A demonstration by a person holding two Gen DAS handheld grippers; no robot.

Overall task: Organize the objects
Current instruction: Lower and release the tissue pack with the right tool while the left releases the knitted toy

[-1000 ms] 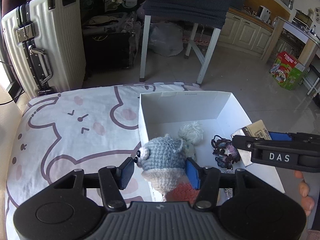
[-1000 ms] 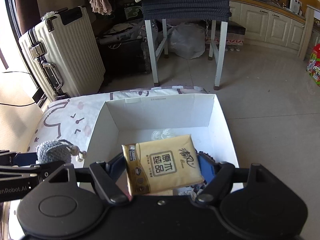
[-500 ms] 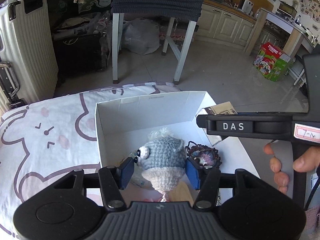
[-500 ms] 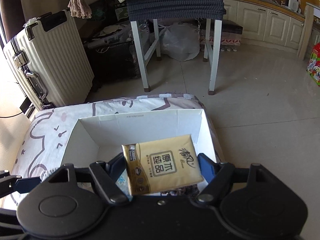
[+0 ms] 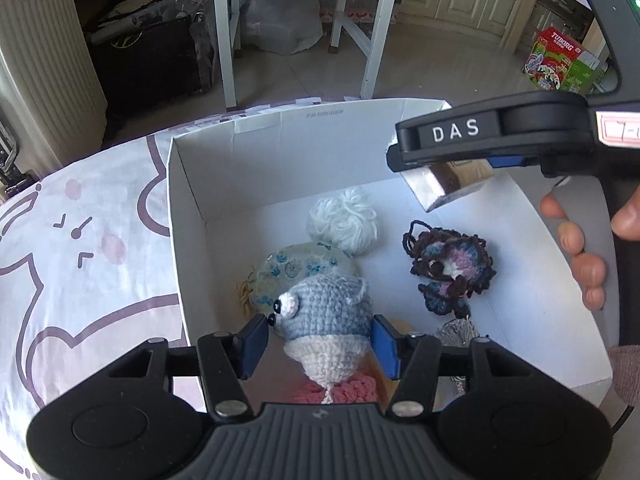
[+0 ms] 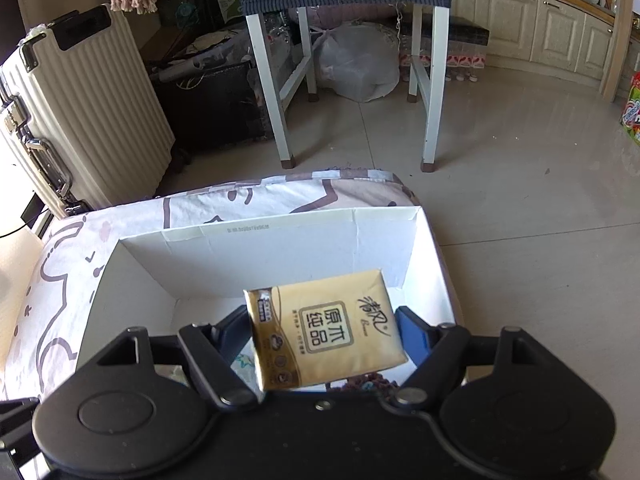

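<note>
The right gripper (image 6: 326, 334) gripped a tan tissue pack (image 6: 324, 330) between its 2 blue pads above a white open box (image 6: 256, 236), which sat on a cartoon-printed sheet (image 6: 56, 280), with a cream suitcase (image 6: 80, 112) and white table legs (image 6: 434, 92) on the tiled floor beyond.

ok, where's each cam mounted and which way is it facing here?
Left wrist: on the left gripper, angled down into the white box; shows its fingers clamping the crocheted doll, plus the right gripper and a hand.
Right wrist: on the right gripper, angled down at the box's far wall; fingers clamp the tissue pack.
Shared: box, cartoon bedsheet, suitcase.
</note>
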